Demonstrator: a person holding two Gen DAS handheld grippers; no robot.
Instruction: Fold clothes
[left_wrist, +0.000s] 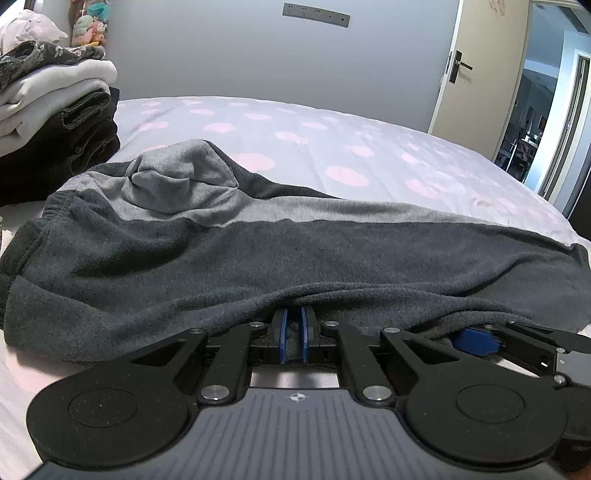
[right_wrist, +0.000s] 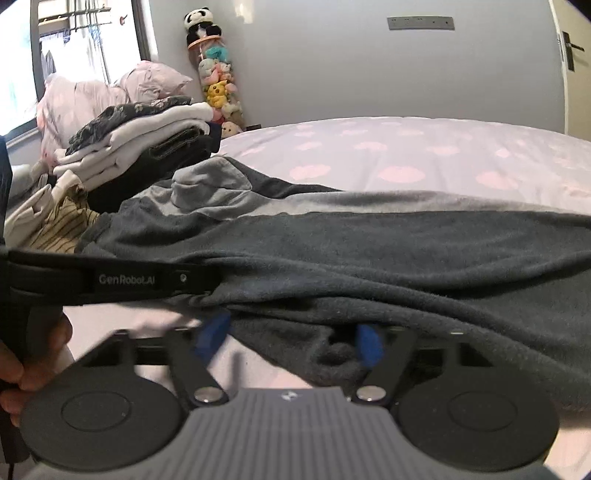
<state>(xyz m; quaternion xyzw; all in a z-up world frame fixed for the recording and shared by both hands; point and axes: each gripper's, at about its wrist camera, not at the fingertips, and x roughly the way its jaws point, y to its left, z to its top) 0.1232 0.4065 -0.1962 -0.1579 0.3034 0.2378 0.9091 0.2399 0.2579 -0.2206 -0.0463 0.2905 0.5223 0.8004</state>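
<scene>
A dark grey fleece garment (left_wrist: 258, 258) with light grey panels lies spread across the bed; it also fills the right wrist view (right_wrist: 369, 251). My left gripper (left_wrist: 293, 317) is shut on the garment's near edge, with cloth pinched between the blue pads. It shows from the side in the right wrist view (right_wrist: 147, 280). My right gripper (right_wrist: 291, 336) is open at the same near edge, with a fold of the garment lying between its blue pads (right_wrist: 369, 343). Part of it shows at the right of the left wrist view (left_wrist: 476, 339).
A stack of folded clothes (left_wrist: 55, 110) stands at the left of the bed (left_wrist: 332, 147), also seen in the right wrist view (right_wrist: 147, 140). Crumpled clothes (right_wrist: 55, 221) lie beside it. Pillows (right_wrist: 110, 92), a plush toy holder (right_wrist: 218, 85) and an open door (left_wrist: 465, 66) are beyond.
</scene>
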